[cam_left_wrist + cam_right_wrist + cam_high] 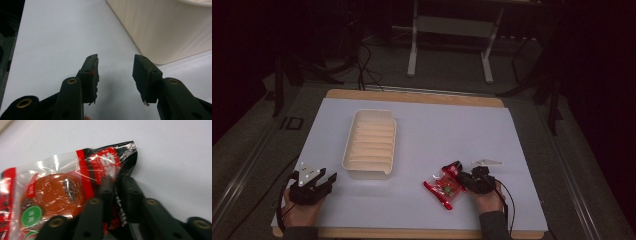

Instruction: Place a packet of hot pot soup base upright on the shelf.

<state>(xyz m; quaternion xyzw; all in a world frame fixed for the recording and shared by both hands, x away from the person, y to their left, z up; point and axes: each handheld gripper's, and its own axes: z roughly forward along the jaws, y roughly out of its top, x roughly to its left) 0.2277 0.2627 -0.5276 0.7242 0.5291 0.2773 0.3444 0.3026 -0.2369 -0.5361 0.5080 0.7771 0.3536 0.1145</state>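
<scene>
Right gripper [115,178] has its jaws pinched tight on the sealed end of the red snack packet [443,187], film squeezed between the pads; the packet lies on the white table cover [452,130] near the front edge, right of the cream tray [369,142] and well apart from it; its held end looks slightly lifted, hard to say in this dim light. Left gripper [115,72] sits wide apart with nothing between the jaws, just beside the tray's near corner.
</scene>
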